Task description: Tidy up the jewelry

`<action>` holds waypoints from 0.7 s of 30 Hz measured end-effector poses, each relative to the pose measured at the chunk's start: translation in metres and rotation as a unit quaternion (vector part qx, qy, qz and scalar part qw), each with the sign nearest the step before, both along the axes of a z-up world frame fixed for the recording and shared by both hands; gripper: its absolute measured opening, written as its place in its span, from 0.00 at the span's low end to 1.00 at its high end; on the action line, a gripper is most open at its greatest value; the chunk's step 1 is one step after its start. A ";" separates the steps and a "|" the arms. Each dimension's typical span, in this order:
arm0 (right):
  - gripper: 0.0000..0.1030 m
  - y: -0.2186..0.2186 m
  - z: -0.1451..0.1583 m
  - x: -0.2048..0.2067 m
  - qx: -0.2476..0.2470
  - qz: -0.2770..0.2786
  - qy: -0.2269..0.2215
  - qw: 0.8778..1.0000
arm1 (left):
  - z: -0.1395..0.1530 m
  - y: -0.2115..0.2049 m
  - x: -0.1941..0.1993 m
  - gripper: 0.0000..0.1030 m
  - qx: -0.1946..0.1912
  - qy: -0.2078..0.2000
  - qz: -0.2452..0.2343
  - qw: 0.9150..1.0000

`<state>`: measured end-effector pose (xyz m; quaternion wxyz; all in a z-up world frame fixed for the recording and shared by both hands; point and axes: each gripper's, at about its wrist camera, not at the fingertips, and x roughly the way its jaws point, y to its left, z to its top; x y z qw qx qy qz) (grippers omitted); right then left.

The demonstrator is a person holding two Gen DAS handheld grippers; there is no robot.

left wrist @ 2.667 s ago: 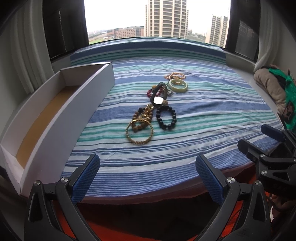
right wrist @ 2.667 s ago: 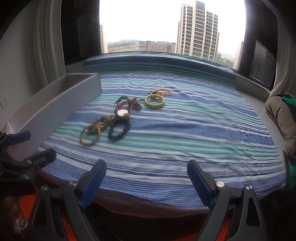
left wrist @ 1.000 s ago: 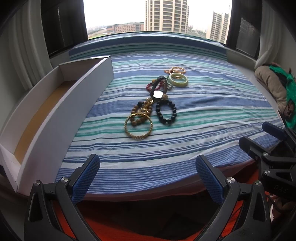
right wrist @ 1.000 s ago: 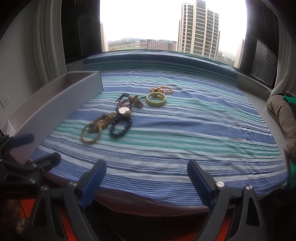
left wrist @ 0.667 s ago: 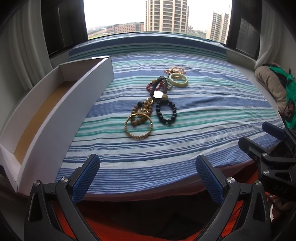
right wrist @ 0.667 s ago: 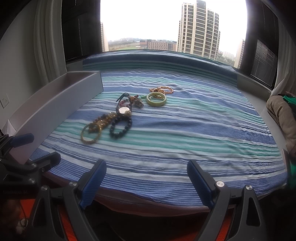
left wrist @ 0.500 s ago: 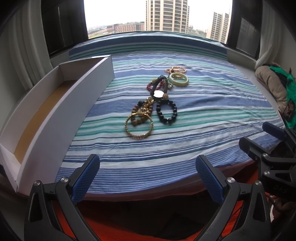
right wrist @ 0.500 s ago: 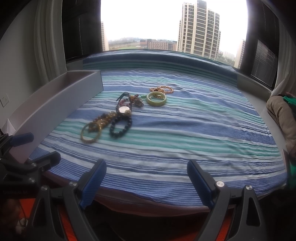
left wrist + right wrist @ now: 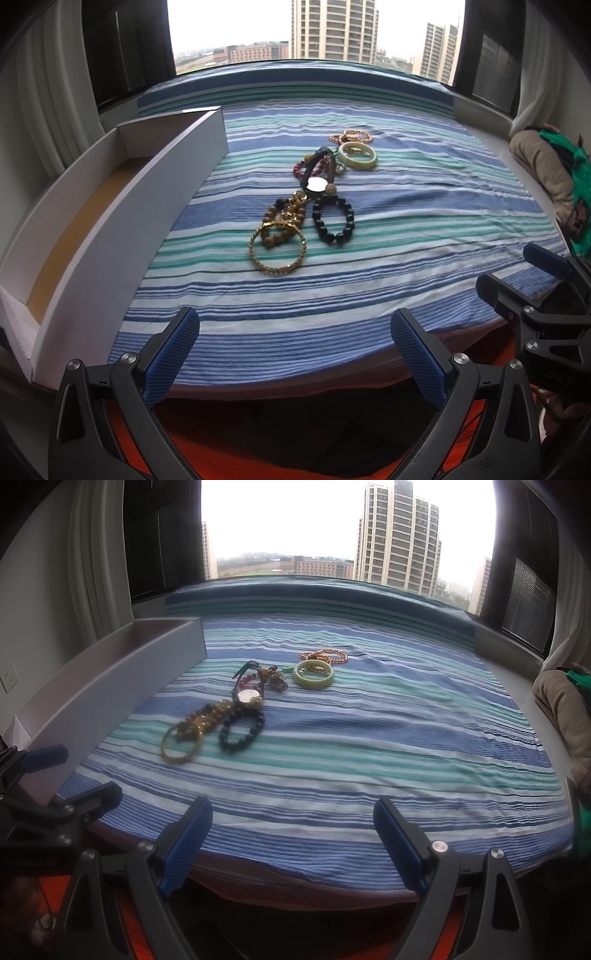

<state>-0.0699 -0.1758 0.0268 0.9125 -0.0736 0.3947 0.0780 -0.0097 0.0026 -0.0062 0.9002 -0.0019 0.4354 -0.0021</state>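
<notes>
Several pieces of jewelry lie in a line on the striped cloth (image 9: 424, 221): a gold bangle (image 9: 277, 249) (image 9: 181, 744), a black bead bracelet (image 9: 333, 221) (image 9: 242, 729), a watch (image 9: 317, 177) (image 9: 249, 692), a pale green bangle (image 9: 357, 156) (image 9: 314, 674) and an orange bead bracelet (image 9: 351, 136) (image 9: 325, 654). A long white box (image 9: 110, 221) (image 9: 110, 679) lies at the left. My left gripper (image 9: 295, 350) is open and empty at the near edge. My right gripper (image 9: 291, 834) is open and empty, right of the left one.
A beige and green bundle (image 9: 546, 173) (image 9: 565, 701) lies at the right edge. A window with dark frames and white curtains is behind the cloth. Orange floor shows below the near edge.
Both grippers have shifted slightly towards the cloth, so the jewelry looks a little nearer. Both stay open. The jewelry has not moved.
</notes>
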 end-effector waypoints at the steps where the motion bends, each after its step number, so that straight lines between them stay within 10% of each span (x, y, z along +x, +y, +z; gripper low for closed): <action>1: 0.88 -0.001 0.000 0.000 0.000 0.000 0.000 1.000 | 0.000 0.000 0.000 1.00 0.000 0.000 0.000 1.000; 21: 0.88 -0.002 -0.002 0.000 0.001 0.000 0.004 1.000 | -0.005 0.000 0.001 1.00 -0.002 0.005 0.000 1.000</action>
